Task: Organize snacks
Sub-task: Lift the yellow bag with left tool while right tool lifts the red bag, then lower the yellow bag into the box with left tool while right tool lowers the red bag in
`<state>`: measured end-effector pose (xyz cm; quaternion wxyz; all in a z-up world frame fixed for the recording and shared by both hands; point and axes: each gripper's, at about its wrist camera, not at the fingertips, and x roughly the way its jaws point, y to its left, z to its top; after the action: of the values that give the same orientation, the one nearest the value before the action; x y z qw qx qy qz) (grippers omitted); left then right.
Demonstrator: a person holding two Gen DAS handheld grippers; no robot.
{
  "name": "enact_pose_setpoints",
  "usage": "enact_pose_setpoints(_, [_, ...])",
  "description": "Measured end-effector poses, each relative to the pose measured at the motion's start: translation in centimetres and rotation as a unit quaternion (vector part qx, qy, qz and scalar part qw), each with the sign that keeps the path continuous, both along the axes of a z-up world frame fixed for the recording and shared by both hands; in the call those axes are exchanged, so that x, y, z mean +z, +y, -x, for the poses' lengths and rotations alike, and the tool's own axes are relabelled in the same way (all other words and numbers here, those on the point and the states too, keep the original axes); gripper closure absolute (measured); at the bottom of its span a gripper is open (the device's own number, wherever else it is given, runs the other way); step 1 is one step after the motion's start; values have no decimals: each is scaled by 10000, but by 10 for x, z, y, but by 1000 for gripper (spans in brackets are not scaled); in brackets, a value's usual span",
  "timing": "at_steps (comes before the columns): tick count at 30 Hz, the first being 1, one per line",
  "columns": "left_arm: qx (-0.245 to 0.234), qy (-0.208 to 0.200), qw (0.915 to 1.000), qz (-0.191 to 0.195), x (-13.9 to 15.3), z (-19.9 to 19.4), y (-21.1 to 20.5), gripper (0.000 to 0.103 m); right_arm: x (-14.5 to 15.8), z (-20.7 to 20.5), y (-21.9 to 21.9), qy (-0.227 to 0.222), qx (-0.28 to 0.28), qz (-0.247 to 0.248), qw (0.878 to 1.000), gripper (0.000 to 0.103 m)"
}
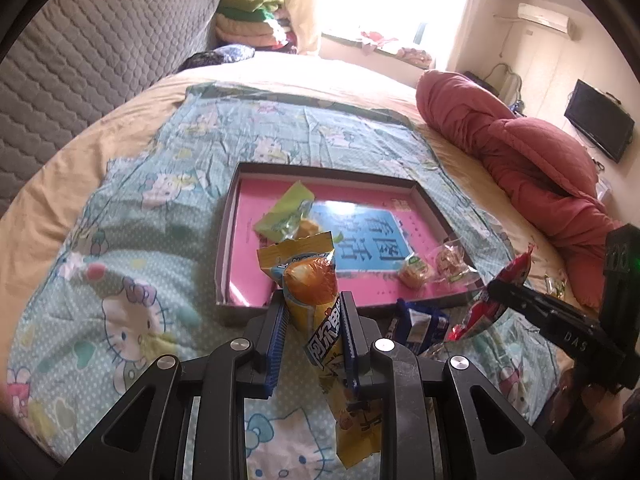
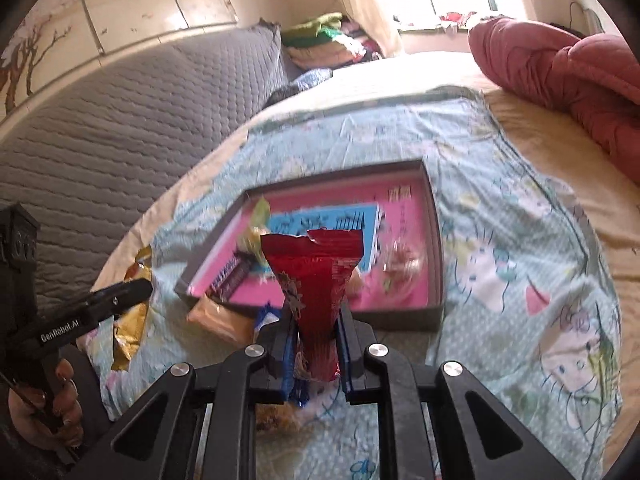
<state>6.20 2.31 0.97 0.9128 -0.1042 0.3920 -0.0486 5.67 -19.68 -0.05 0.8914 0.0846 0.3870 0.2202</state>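
In the left wrist view my left gripper (image 1: 314,308) is shut on a yellow snack packet (image 1: 310,276), held upright over the near rim of a shallow box (image 1: 240,184) with a pink bottom. Inside the box lie a green packet (image 1: 286,210) and two small wrapped cookies (image 1: 414,272). My right gripper (image 2: 316,316) is shut on a red packet (image 2: 316,268), lifted above the bed just in front of the box (image 2: 436,240). A dark purple bar (image 2: 232,276) lies in the box's left part. Each gripper shows at the edge of the other's view.
A blue packet (image 1: 420,324) and an orange packet (image 2: 220,316) lie on the cat-print sheet (image 1: 132,280) in front of the box. A red quilt (image 1: 520,148) is bundled at the right. A grey quilted headboard (image 2: 120,140) stands to the left, with folded blankets (image 1: 252,16) behind.
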Motion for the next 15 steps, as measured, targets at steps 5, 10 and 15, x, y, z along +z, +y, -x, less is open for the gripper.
enact_pose_setpoints(5, [1, -115, 9999, -14, 4, -8, -3, 77, 10, -9, -4, -174, -43, -136, 9997, 85])
enact_pose_setpoints(10, [10, -223, 9997, -60, 7, -19, -5, 77, 14, -16, -6, -270, -97, -162, 9995, 85])
enact_pose_setpoints(15, [47, -320, 9994, -81, 9, -30, -4, 77, 16, -24, -8, -345, -116, -150, 9992, 85])
